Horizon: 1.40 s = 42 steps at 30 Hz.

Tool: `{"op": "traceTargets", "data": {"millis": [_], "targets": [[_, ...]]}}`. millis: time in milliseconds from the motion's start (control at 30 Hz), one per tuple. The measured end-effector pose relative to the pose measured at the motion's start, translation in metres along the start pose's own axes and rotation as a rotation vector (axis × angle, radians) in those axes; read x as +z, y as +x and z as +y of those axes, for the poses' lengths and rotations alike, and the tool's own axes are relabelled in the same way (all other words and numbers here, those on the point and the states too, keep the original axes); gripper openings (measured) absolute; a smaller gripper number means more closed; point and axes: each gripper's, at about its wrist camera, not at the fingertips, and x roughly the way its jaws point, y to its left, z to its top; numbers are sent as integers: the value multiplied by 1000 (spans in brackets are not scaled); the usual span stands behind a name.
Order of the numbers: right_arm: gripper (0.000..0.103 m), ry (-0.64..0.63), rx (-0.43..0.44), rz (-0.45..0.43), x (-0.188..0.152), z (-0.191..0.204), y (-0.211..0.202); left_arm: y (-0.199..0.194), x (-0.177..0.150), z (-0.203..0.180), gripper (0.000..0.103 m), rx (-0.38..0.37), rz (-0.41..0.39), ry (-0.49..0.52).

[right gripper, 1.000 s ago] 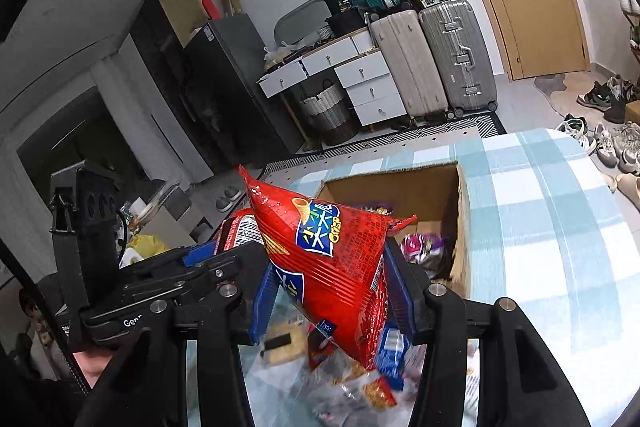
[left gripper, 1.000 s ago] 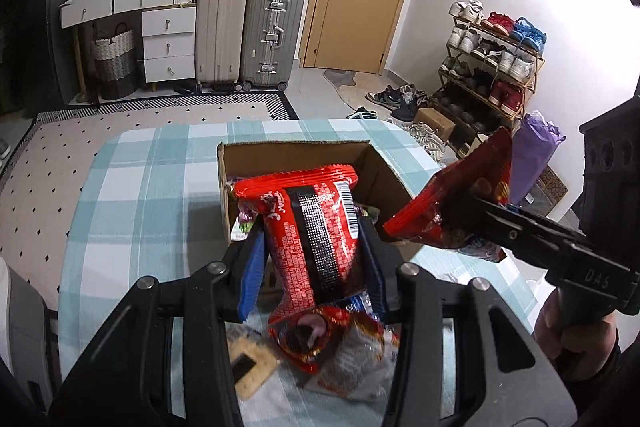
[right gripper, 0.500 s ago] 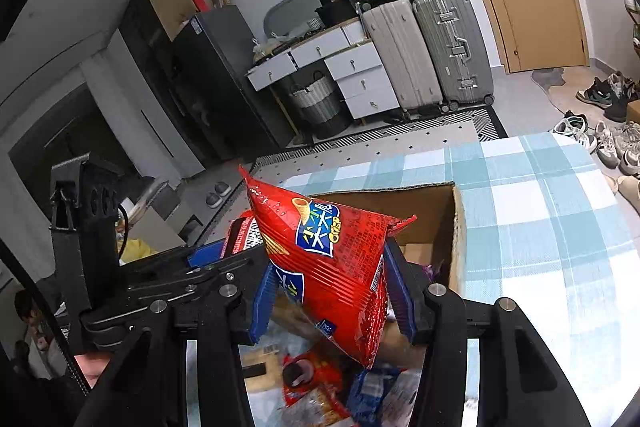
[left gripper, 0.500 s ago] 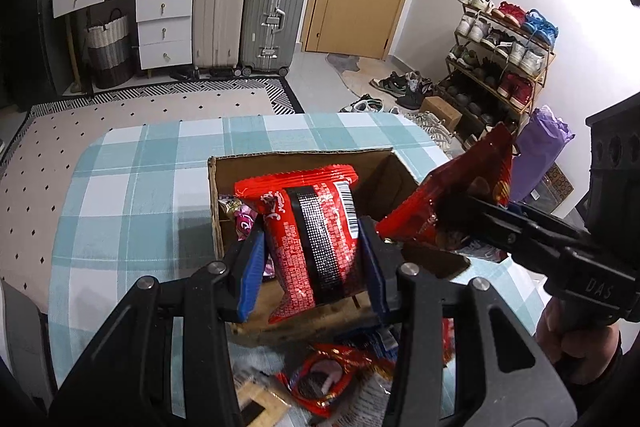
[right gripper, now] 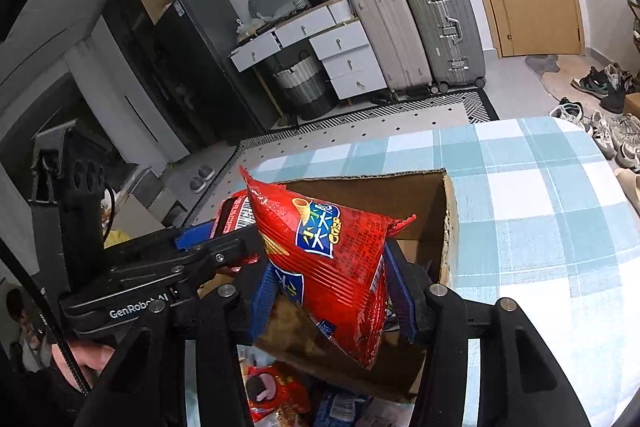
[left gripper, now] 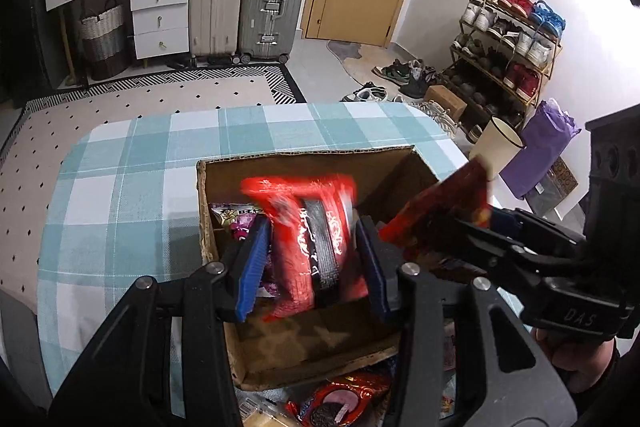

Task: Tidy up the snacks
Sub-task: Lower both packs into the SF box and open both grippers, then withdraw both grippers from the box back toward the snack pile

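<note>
Cardboard box [left gripper: 304, 351] on the table [left gripper: 120, 195] under both grippers, snack packet [left gripper: 316, 239] between the left gripper [left gripper: 314, 263] fingers over the box, crisp bag [right gripper: 332, 267] in the right gripper [right gripper: 332, 291] to its right, loose snacks [left gripper: 340, 403] nearer than the box
</note>
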Motion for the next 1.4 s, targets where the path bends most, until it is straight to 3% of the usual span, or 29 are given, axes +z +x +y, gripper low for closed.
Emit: {"op": "traceTargets", "data": {"millis": [67,167,567,733,1000,1100,1400], "targets": [[67,7,-8,-12,0,-3,0,-1,-1,2,55,-6,-1,-17],[73,11,-7,-27,2,-5,-5,-8,-3,3,60,-2,-18,-24],[74,-25,-8,-70,0,18,-41,-57,-18,-6,62,36,-64,-12],[74,-42,-8,-81,-2,30,-55,-79,-26,-11,70,56,-82,-5],[80,-56,-1,-97,-14,45,-82,-111,-46,-15,80,86,-103,-14],[90,-54,4,-104,-22,49,-93,-123,-56,-17,81,89,-107,-17],[92,-45,-2,-108,-49,58,-119,-154,-84,-28,85,109,-126,-13]]}}
